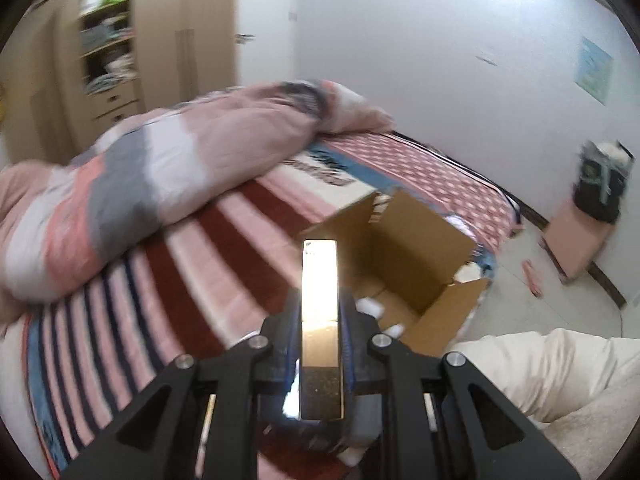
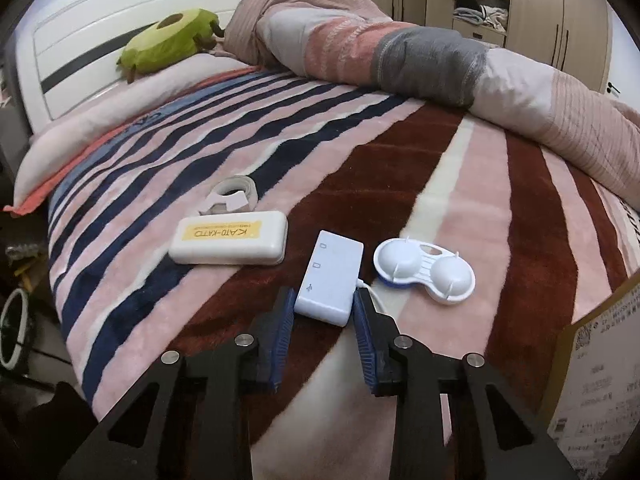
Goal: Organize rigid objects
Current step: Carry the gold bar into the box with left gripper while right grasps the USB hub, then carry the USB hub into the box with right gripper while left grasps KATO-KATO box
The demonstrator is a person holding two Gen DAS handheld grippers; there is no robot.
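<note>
Holding a shiny gold rectangular metal bar (image 1: 320,328) upright between narrow jaws, the left gripper (image 1: 320,344) hangs above the striped plush bed blanket (image 1: 224,240), with an open brown cardboard box (image 1: 404,256) just beyond it; small white items already lie in the box. The right gripper (image 2: 323,312) sits low over the bed with its jaws spread wide on either side of a pale blue flat plastic USB hub (image 2: 330,278), not yet gripping it. Beside the hub lie a white twin-domed plastic contact lens case (image 2: 424,270), a white rounded rectangular case with a yellow label (image 2: 230,244), and a roll of pale tape (image 2: 234,194). The step in hand seems to be boxing the bar; next, it likely needs carrying over the box and releasing.
</note>
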